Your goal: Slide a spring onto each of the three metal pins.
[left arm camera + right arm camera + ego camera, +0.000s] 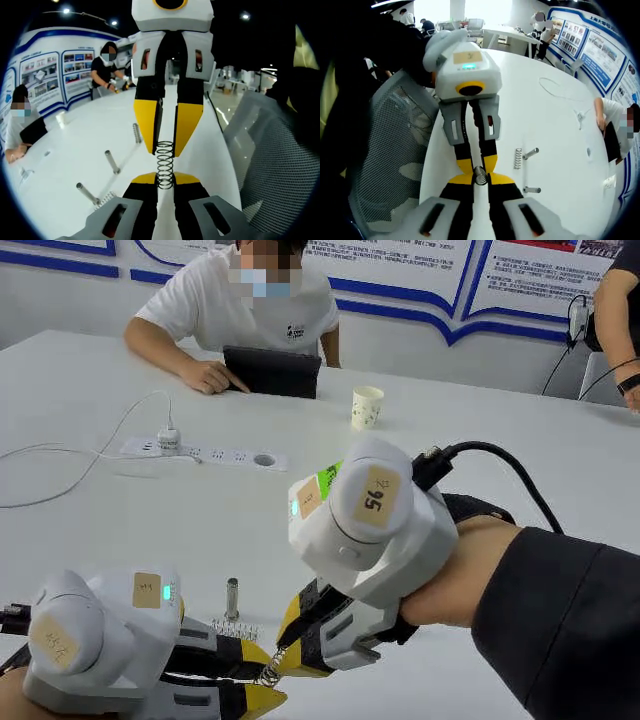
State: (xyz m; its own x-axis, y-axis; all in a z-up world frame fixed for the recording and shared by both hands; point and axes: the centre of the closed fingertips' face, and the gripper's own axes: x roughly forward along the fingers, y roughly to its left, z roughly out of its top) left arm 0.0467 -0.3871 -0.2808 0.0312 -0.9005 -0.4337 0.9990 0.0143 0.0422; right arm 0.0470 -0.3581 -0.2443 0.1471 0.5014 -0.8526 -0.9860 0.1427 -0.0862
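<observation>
one spring (165, 162) pinched between left claw (165, 184) and right claw (480, 179); right's label (375, 498) "95"

In the head view the left gripper (262, 682) is cut by the bottom edge, and its body covers part of what seems a loose spring (236, 630) on the table (120, 540) just behind it. The held spring (270, 672) shows few coils between that gripper's tips and the right gripper (287, 658); both ends sit hidden inside the jaws
</observation>
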